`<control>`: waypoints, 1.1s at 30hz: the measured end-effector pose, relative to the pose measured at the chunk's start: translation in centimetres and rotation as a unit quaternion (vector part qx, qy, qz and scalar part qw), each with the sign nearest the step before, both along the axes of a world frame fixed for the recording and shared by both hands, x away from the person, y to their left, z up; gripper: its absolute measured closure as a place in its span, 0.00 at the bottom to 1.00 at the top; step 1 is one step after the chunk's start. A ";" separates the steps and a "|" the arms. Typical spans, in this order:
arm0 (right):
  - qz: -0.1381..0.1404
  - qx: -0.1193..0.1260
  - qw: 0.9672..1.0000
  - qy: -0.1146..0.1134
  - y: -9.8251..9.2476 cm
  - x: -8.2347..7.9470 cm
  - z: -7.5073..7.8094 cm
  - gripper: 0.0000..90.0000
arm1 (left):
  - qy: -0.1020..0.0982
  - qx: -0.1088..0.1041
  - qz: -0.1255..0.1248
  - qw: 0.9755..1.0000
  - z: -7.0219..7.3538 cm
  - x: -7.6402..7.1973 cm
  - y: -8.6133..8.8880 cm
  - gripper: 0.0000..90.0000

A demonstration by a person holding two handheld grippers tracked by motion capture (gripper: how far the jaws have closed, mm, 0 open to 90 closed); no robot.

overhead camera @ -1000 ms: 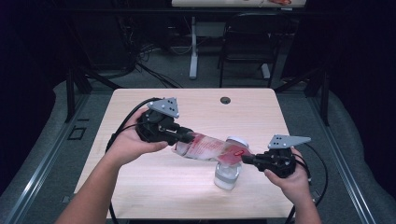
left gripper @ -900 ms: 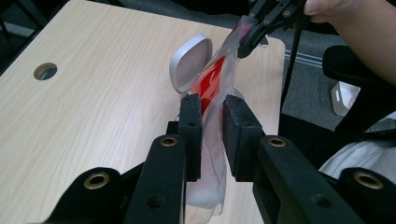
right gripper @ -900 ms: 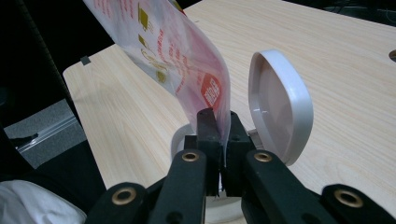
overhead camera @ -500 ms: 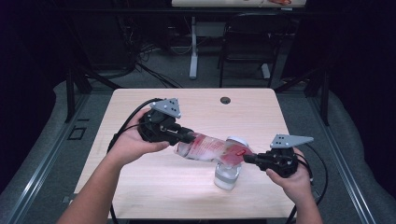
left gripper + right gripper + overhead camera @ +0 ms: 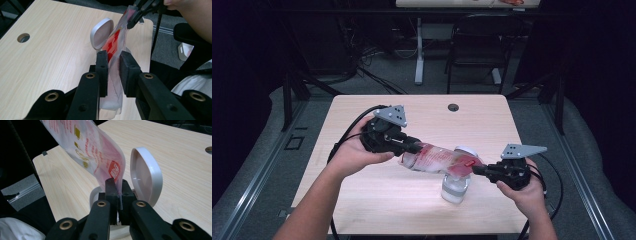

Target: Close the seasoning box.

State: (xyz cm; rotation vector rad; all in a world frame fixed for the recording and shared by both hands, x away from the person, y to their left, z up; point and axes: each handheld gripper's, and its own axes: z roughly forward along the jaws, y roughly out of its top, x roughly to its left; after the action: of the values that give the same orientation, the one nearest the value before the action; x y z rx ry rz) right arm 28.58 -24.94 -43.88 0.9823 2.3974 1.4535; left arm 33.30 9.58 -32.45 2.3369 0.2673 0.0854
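A clear plastic bag (image 5: 437, 159) with red print hangs stretched between my two grippers above the wooden table (image 5: 362, 200). My left gripper (image 5: 412, 147) is shut on one end of the bag (image 5: 117, 42), which passes between its pads (image 5: 114, 56). At the other end, my right gripper (image 5: 477, 169) is shut on the edge of the bag (image 5: 92, 150), pinched flat at its tips (image 5: 117, 183). Directly under that end stands a clear jar (image 5: 455, 189) with its white hinged lid (image 5: 466, 150) flipped up. The lid (image 5: 146, 175) stands just behind the bag.
A round cable hole (image 5: 453, 107) sits near the table's far edge. Black cables trail from both grippers across the table's left side and off its right edge. A chair (image 5: 477, 55) and a desk leg (image 5: 418, 50) stand on the floor beyond the table.
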 end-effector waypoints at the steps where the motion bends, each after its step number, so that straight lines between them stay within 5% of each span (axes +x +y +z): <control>1: 0.001 0.000 1.000 0.000 0.0 0.0 0.0 0.98 | 0.000 0.000 0.000 1.000 0.0 0.0 0.0 0.87; 33: 0.003 0.004 1.000 0.000 0.2 0.0 0.0 0.98 | 0.000 -0.001 0.001 1.000 0.3 0.0 0.1 0.87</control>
State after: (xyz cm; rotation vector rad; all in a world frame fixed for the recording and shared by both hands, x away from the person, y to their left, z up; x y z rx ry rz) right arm 28.59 -24.70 -43.91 0.9777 2.3993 1.4663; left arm 33.32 9.67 -32.16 2.3347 0.2693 0.0869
